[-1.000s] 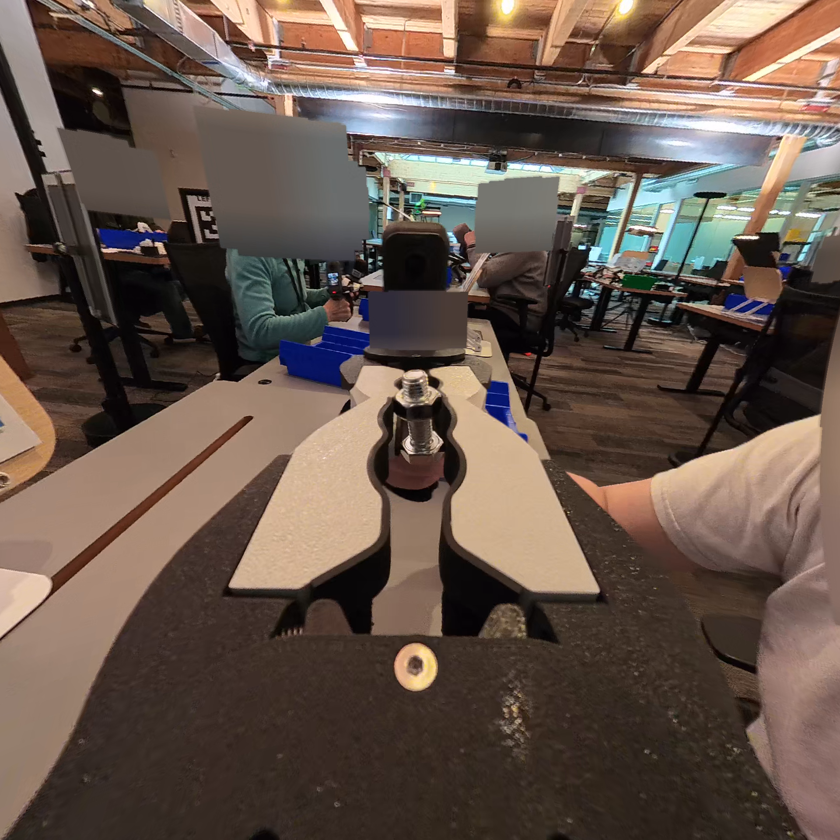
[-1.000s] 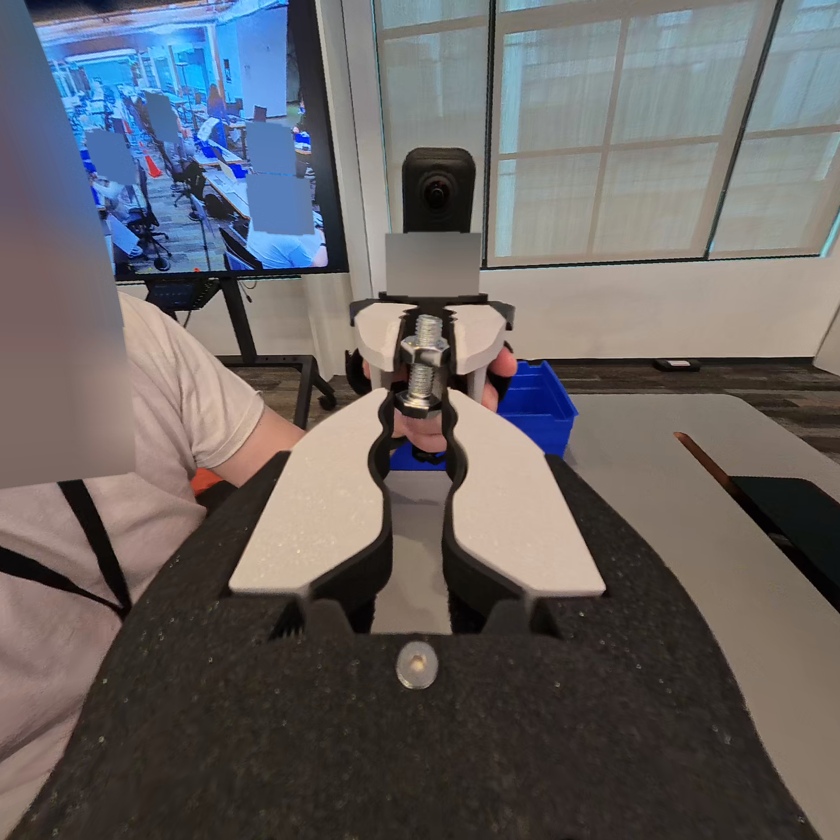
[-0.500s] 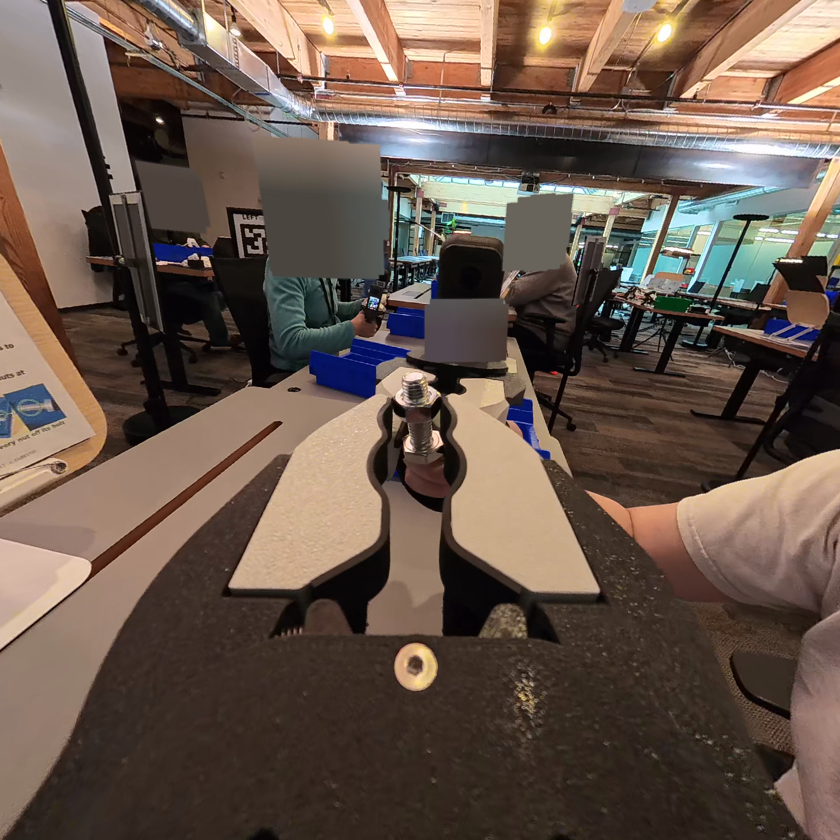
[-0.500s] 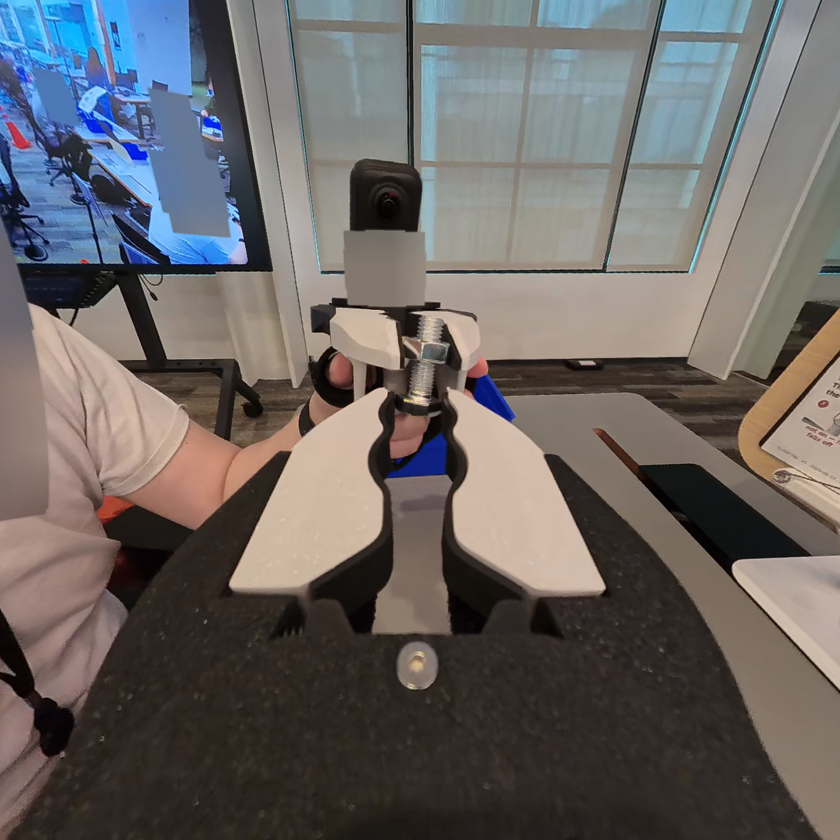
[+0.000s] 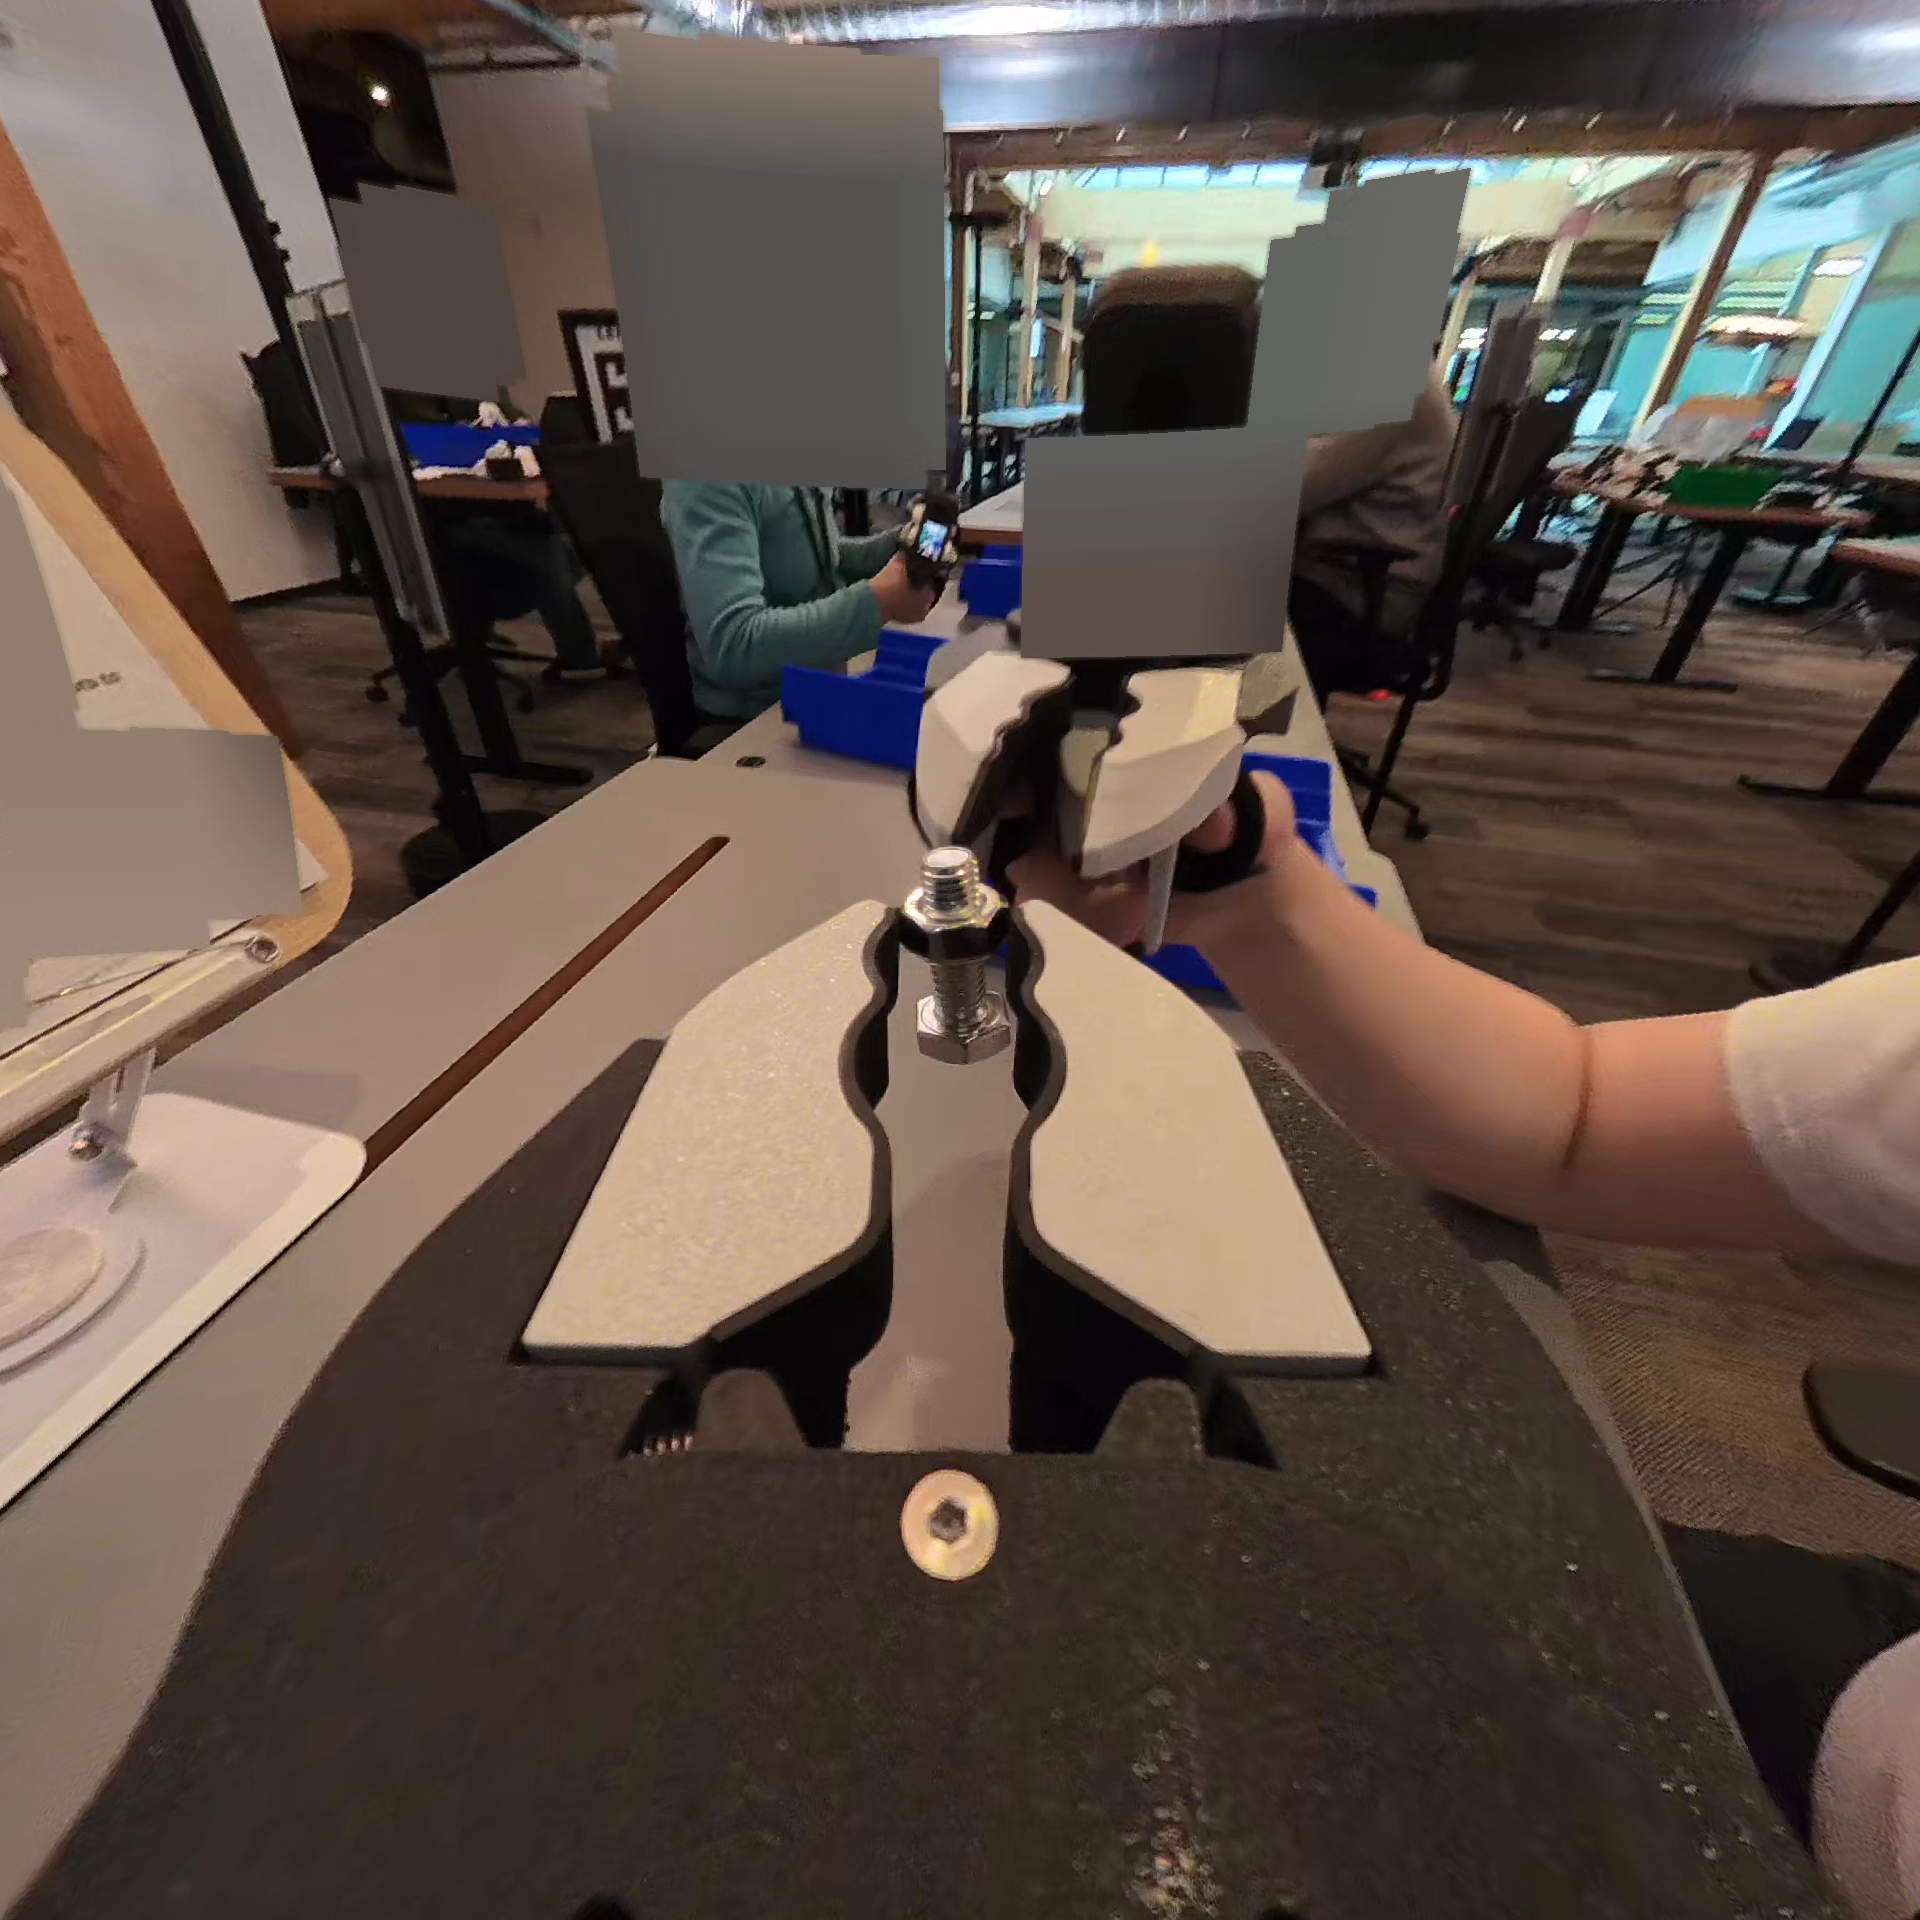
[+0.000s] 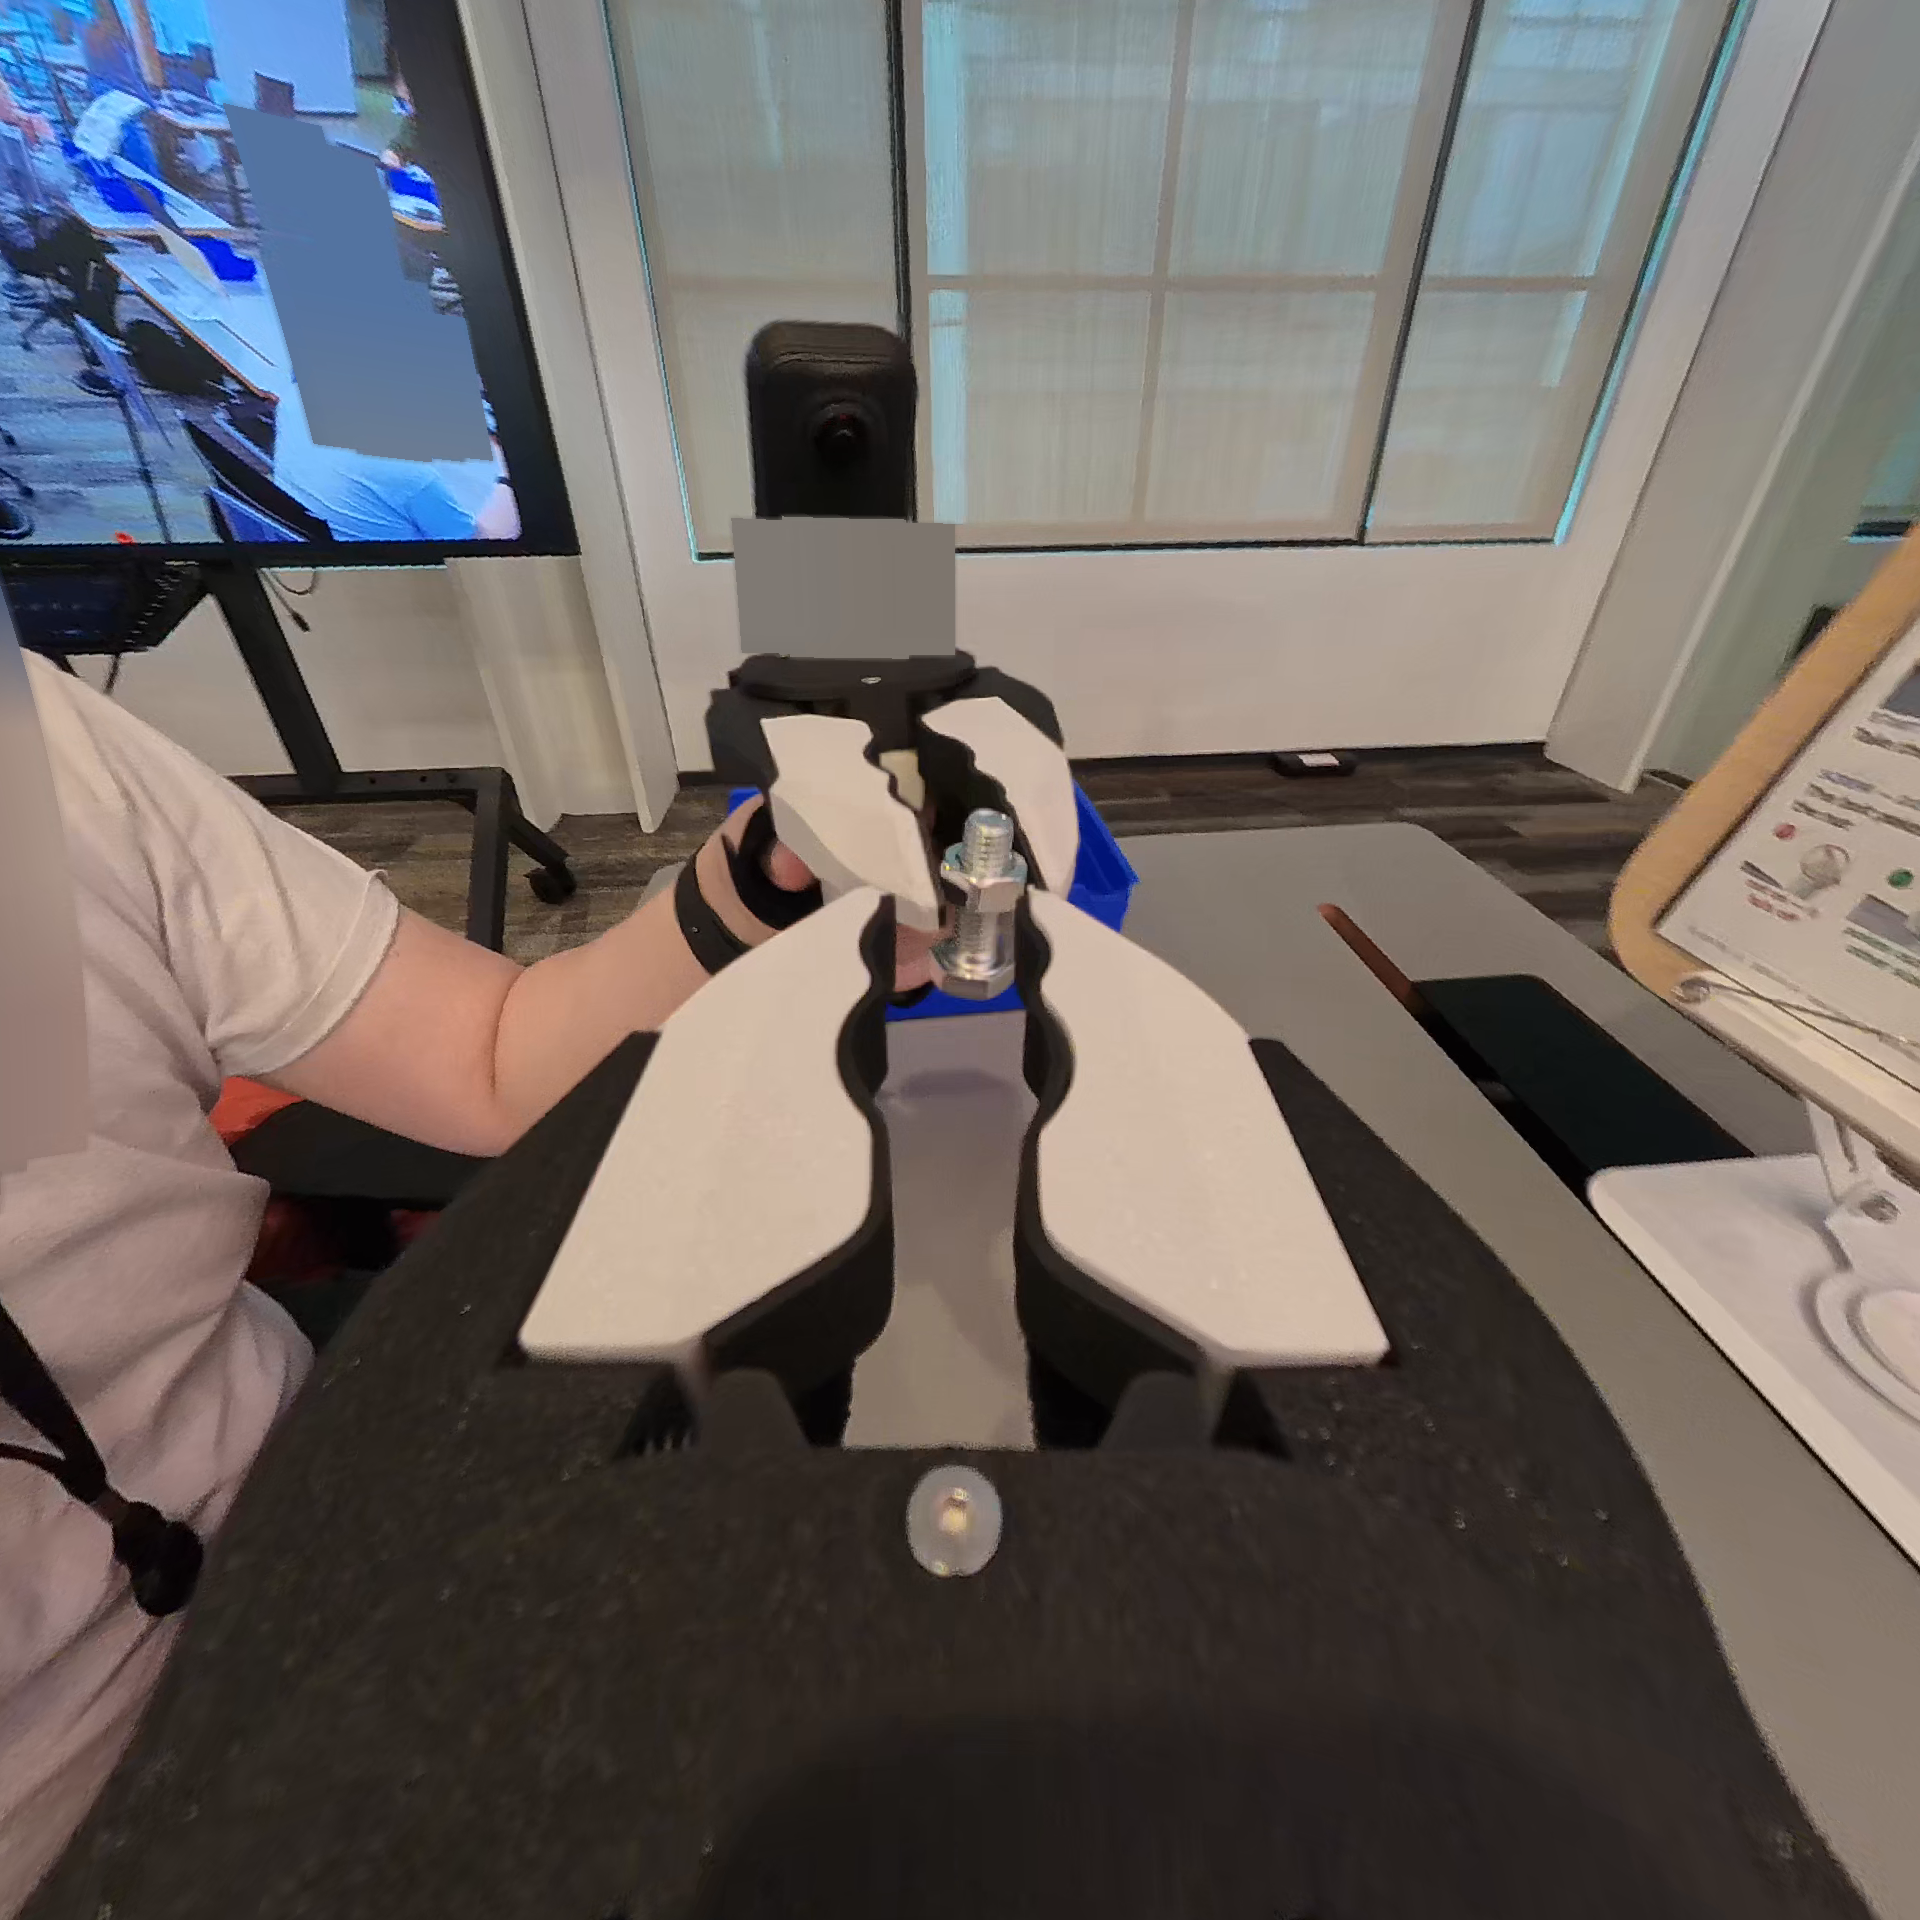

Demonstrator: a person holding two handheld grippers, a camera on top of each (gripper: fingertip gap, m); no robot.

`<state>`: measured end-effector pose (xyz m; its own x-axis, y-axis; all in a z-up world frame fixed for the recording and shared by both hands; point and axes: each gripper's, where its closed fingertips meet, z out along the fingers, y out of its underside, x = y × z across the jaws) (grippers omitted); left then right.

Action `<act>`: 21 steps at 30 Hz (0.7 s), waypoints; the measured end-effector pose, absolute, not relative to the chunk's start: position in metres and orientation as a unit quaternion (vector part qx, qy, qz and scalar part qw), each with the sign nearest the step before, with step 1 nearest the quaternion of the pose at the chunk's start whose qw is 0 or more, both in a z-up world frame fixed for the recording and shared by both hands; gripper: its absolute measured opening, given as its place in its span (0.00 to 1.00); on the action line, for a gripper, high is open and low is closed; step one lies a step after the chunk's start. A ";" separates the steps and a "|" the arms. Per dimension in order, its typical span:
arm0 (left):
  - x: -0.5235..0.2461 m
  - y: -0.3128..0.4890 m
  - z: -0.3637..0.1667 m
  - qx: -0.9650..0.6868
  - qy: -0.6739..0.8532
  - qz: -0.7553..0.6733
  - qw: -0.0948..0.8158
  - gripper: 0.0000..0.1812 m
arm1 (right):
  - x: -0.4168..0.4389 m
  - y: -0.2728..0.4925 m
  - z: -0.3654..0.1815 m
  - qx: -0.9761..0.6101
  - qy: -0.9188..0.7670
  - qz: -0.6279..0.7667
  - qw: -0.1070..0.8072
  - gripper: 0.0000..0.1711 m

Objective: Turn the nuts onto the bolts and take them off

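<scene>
Nut (image 5: pixel 951 920) is held clenched between the fingers of the left gripper (image 5: pixel 951 925) at frame centre, high on the bolt (image 5: pixel 961 997), above the desk (image 5: pixel 779 831). The right gripper (image 6: pixel 956 920), its fingers parted and empty, should be closed squarely on the bolt head (image 6: pixel 971 977) before any turning is attempted.

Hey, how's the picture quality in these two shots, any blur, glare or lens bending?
Left wrist view: background desks smeared by motion blur, while the nut and bolt in the left gripper are sharp. Right wrist view: crisp, bright window, its frames bowed by the wide lens; the sign at right is soft.
</scene>
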<state>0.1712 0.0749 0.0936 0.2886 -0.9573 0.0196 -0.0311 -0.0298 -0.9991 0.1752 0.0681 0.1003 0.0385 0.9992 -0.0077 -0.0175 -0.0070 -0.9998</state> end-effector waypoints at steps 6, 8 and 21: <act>0.185 0.080 0.078 -0.594 0.437 -0.402 0.543 0.11 | 0.175 0.075 0.099 -0.525 -0.479 0.467 0.527 0.11; 0.188 0.078 0.077 -0.592 0.442 -0.400 0.542 0.11 | 0.173 0.075 0.093 -0.530 -0.488 0.458 0.520 0.11; 0.192 0.067 0.081 -0.580 0.454 -0.408 0.539 0.11 | 0.173 0.068 0.093 -0.519 -0.505 0.465 0.509 0.05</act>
